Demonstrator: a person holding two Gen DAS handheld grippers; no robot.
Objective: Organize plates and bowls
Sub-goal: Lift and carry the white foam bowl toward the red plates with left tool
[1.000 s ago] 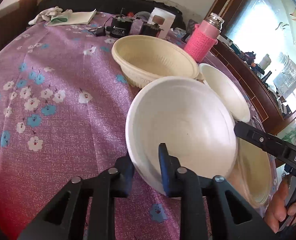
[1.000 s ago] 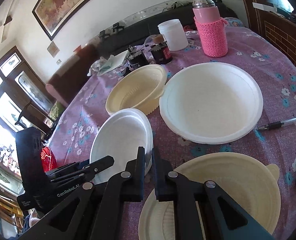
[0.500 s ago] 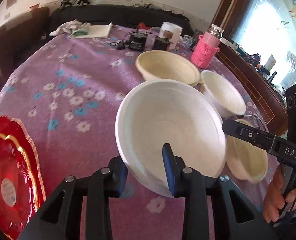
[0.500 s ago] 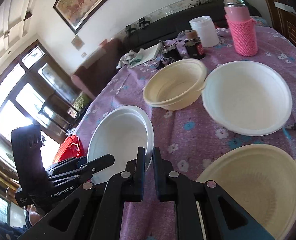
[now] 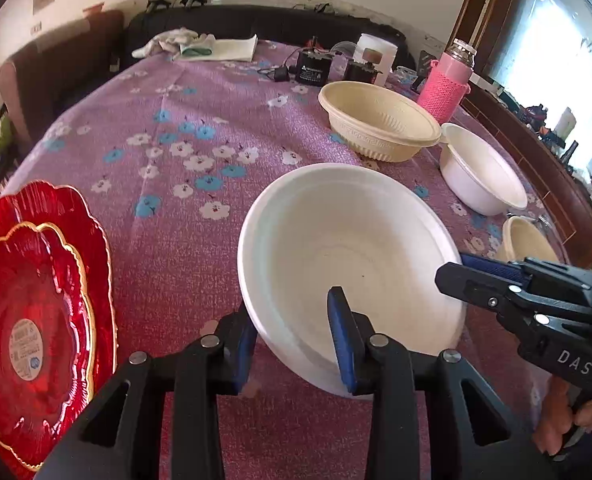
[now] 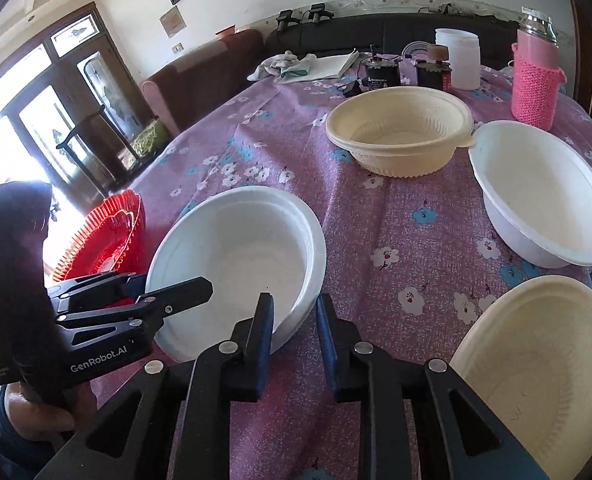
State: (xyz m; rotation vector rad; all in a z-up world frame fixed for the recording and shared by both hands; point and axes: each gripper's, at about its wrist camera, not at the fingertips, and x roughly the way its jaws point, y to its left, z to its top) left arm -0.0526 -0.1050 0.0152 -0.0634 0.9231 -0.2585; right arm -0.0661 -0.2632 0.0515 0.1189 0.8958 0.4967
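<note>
Straddling the white bowl's (image 5: 347,256) near rim on the table (image 5: 184,208), your left gripper (image 5: 292,336) is opening, pads looking loose. Your right gripper (image 6: 294,322) is opening too, straddling its edge. Only the left view shows the red plates' (image 5: 36,320) label.

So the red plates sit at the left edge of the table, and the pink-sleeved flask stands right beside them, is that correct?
Not quite. The red plates do sit at the left edge, but the pink-sleeved flask stands at the far right of the table, behind the cream bowl, well apart from them. The left wrist view shows both.
</note>
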